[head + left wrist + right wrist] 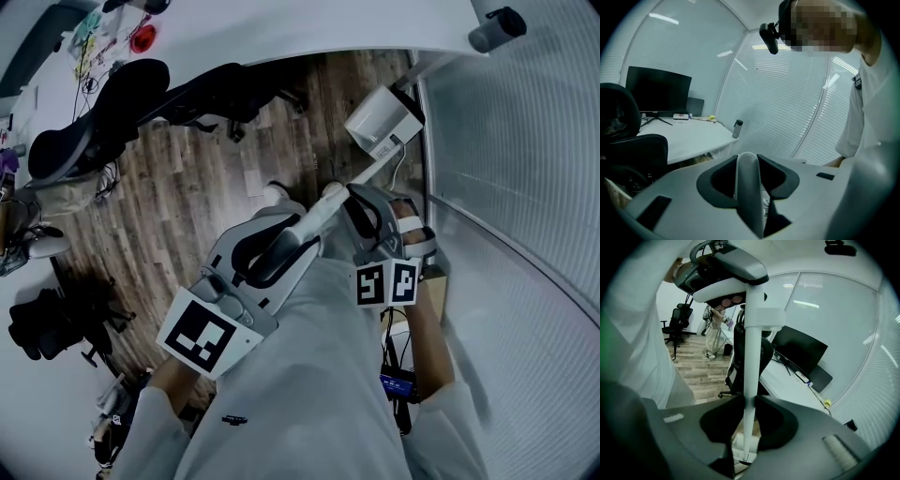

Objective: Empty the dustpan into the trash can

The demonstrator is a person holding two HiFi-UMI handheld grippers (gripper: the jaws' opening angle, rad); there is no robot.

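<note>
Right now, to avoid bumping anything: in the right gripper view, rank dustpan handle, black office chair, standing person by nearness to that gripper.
1. dustpan handle, in the right gripper.
2. black office chair, behind it.
3. standing person, far left.

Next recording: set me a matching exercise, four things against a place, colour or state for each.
Things:
1. left tongs
2. dustpan
3. bottle
4. office chair

Descriptions:
A. standing on the white desk
B. shut on the handle
C. black, on the wooden floor
D. white, at the handle's far end

Pairs: 1-B, 2-D, 3-A, 4-C
</note>
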